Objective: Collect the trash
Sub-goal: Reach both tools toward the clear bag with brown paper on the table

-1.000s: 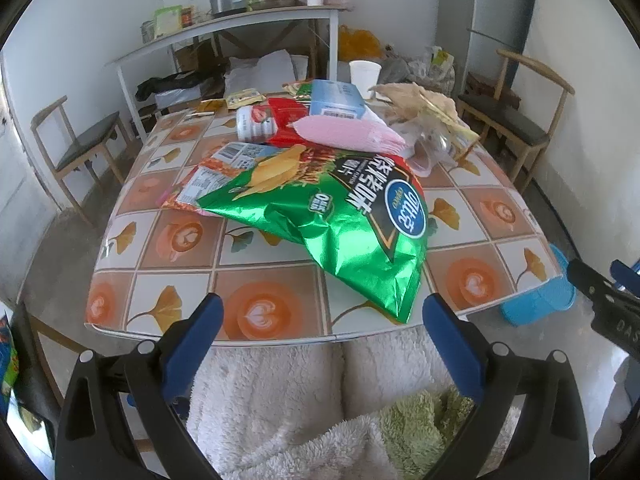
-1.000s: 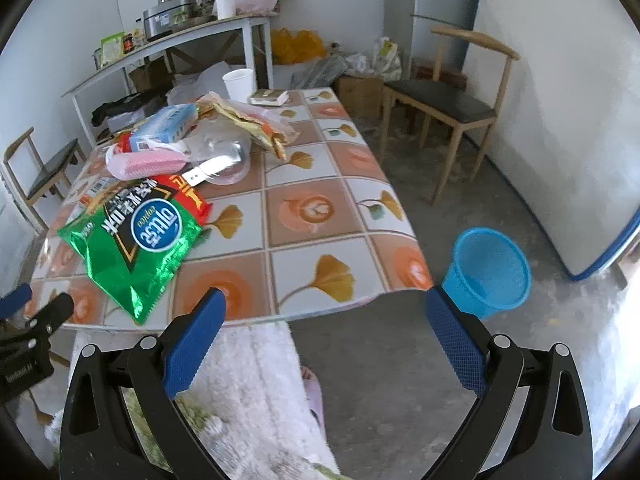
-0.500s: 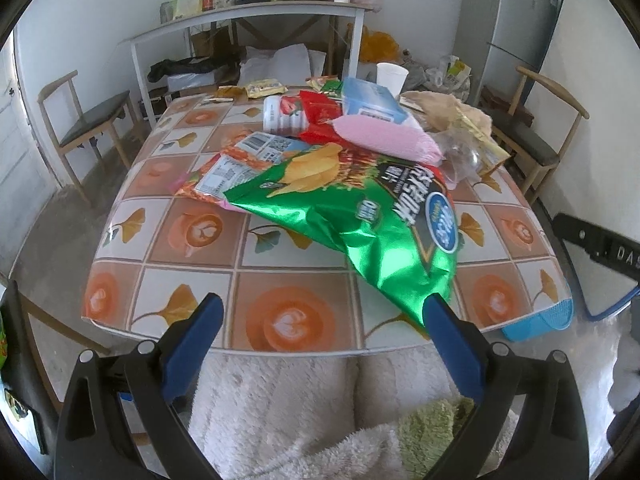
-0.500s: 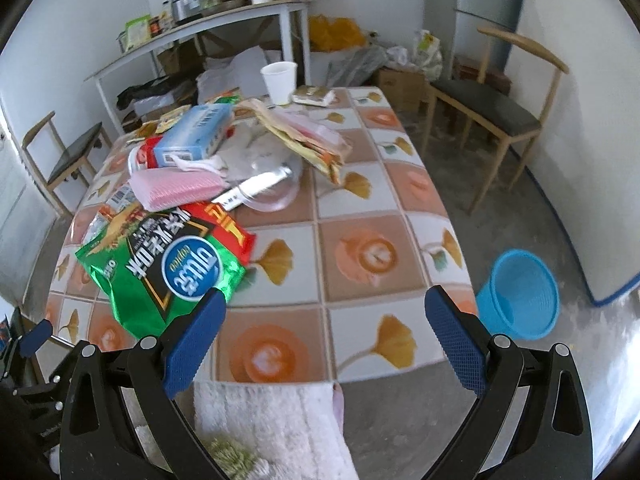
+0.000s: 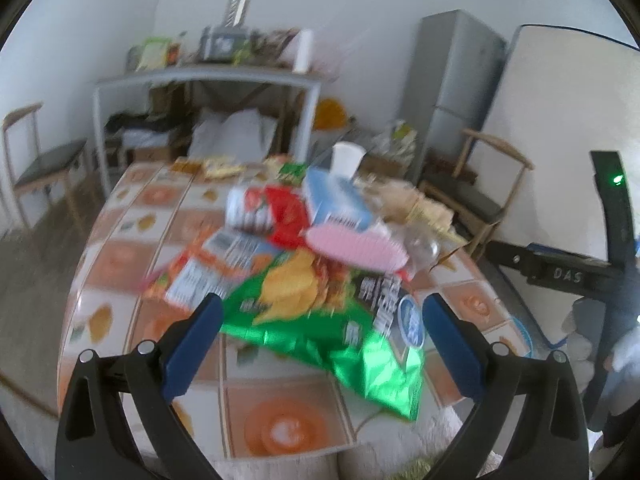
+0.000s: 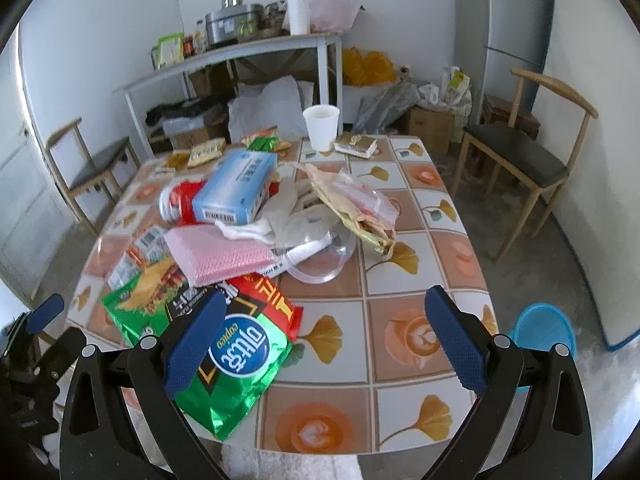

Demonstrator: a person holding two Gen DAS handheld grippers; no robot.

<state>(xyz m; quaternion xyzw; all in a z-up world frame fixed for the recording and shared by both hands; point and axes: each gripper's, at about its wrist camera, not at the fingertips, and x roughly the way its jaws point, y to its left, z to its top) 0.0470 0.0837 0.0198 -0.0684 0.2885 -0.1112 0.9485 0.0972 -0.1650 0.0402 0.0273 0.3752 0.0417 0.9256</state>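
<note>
Right now both grippers hang above the near edge of the tiled table (image 6: 404, 280), each with its blue-padded jaws spread wide and nothing between them. The left gripper (image 5: 320, 344) points over the near left part of the heap, its view smeared by blur; the right gripper (image 6: 324, 340) points over the near middle of the table, and from its camera the left one shows low at the left edge.

Closest to both lies the green chip bag (image 6: 224, 364), flat on the tiles with one corner overhanging the near edge. A red wrapper (image 6: 268, 300) peeks out from under its far side. Resting partly on the bag is a pink cloth (image 6: 220, 252), and behind that a light blue tissue box (image 6: 240, 188) leans on a red-labelled can (image 6: 176, 204) lying on its side. To the right of these sit crumpled clear plastic (image 6: 320, 248) and a tan wrapper (image 6: 356, 208). A white paper cup (image 6: 321, 126) stands upright near the far edge, with a small packet (image 6: 356, 145) just beside it.

On the floor by the table's near right corner stands a blue bin (image 6: 544, 328), well apart from the heap.
</note>
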